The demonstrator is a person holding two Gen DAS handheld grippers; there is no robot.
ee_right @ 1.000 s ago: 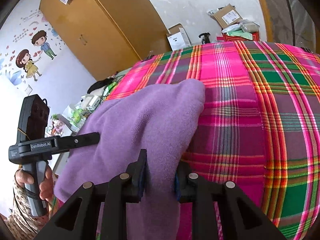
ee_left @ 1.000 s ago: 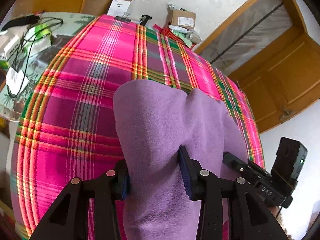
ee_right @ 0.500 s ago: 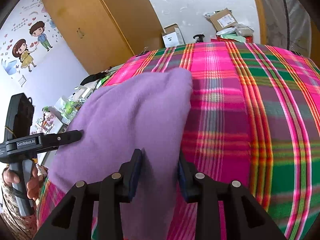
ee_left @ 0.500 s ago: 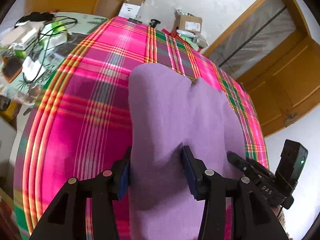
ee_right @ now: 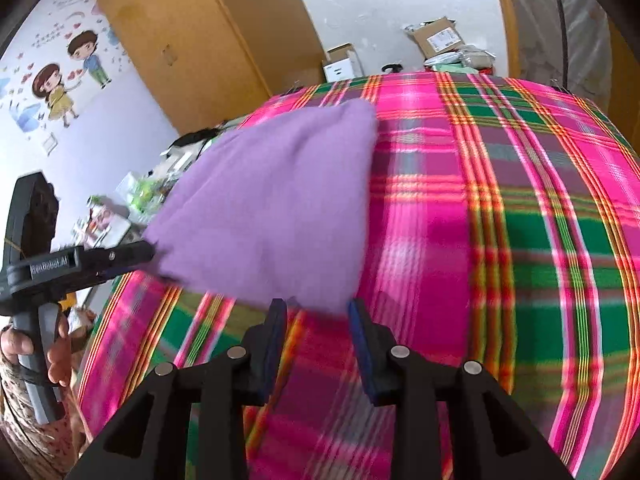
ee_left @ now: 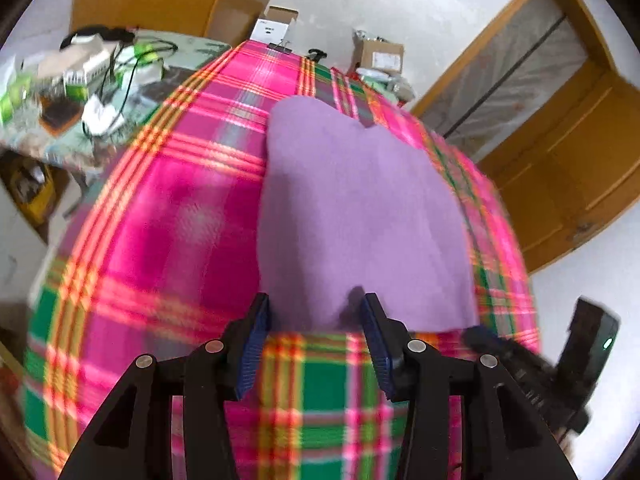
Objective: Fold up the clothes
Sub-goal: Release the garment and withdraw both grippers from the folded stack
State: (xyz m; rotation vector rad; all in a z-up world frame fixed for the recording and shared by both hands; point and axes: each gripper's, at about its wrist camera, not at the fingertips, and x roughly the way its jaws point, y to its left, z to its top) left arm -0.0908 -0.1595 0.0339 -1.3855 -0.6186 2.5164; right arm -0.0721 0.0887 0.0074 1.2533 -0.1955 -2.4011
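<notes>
So the big change: half a second back both grippers had the purple cloth [ee_left: 360, 216] clamped between their fingers, and now both have let go and backed off toward the near edge. The left gripper [ee_left: 314, 336] has its jaws spread wide with only the plaid tablecloth [ee_left: 160, 208] showing between them, and the right gripper [ee_right: 318, 332] looks the same, jaws apart and holding nothing. The cloth is lying flat on the table in a compact shape, its far edge showing two rounded lobes with a notch between. Its near edge sits right at the fingertips of both grippers, maybe just brushing them, hard to say with the motion blur. In the right view the left gripper's tip sits at the cloth's near left corner. My read is that a fold just got laid down and released; whether another fold is coming or that's the finished bundle, I can't tell from this.
</notes>
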